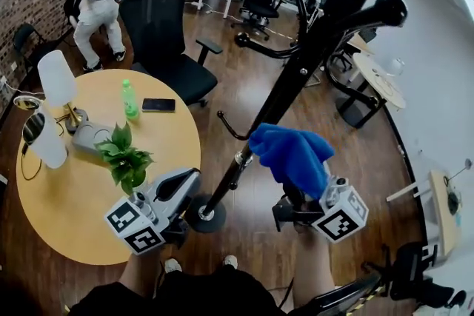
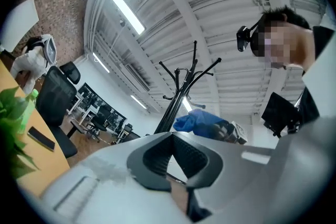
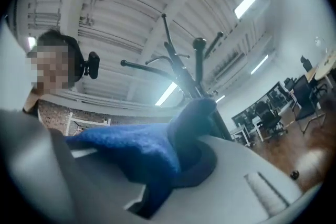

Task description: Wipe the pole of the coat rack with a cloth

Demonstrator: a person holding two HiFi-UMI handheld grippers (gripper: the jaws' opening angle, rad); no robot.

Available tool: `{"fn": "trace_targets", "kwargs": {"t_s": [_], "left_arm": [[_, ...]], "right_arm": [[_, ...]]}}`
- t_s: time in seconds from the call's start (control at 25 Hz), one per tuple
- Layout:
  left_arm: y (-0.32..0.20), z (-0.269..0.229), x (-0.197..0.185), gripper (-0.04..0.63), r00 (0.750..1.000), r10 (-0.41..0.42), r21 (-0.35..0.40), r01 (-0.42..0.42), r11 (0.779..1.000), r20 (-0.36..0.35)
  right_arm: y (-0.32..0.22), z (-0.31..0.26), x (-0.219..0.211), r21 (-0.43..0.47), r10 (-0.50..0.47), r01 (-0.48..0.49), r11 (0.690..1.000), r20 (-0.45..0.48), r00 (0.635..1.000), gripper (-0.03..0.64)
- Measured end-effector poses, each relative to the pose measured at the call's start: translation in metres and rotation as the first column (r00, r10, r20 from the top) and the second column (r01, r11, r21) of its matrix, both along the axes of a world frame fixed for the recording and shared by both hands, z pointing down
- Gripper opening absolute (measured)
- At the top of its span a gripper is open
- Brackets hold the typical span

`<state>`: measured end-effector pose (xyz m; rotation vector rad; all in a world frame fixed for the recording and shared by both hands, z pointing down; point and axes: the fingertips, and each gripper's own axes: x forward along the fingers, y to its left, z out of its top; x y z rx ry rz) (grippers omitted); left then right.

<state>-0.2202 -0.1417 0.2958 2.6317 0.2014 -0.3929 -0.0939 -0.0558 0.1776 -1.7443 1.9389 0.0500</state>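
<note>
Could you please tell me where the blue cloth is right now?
In the head view, the fluffy blue cloth sits right of centre, clamped in the right tool, its edge beside the black metal coat rack pole.

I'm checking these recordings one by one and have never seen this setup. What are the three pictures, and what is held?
No robot here: a person holds tongs in each hand. The head view comes from a camera on the person's head, looking down; the other two cameras ride on the tongs. The right tongs are shut on a fluffy blue cloth, beside the black metal coat rack pole. The left tongs are shut and empty. At the left stands a round wooden table with a leafy green potted plant, green plastic bottle and flat black phone.
</note>
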Motion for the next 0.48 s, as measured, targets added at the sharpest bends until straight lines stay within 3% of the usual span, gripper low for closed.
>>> {"fn": "trace_targets", "kwargs": {"t_s": [0.12,0.24,0.4,0.48], "left_arm": [[0.013,0.018,0.013,0.000,0.998,-0.038,-0.019,0.039,0.999,0.042],[0.022,0.043,0.035,0.000,0.989,-0.118,-0.022,0.121,0.992,0.089],[0.036,0.071,0.064,0.000,0.940,-0.299,-0.008,0.304,0.953,0.163],[0.054,0.079,0.081,0.000,0.913,-0.367,-0.014,0.375,0.927,0.181]], "right_arm": [[0.012,0.039,0.021,-0.026,-0.054,0.055,0.998,0.042,0.998,0.021],[0.023,0.073,0.040,-0.014,-0.169,0.170,0.985,0.044,0.985,0.021],[0.043,0.116,0.069,0.069,-0.385,0.379,0.923,0.138,0.912,0.021],[0.055,0.140,0.086,0.051,-0.452,0.451,0.891,0.190,0.872,0.021]]}}
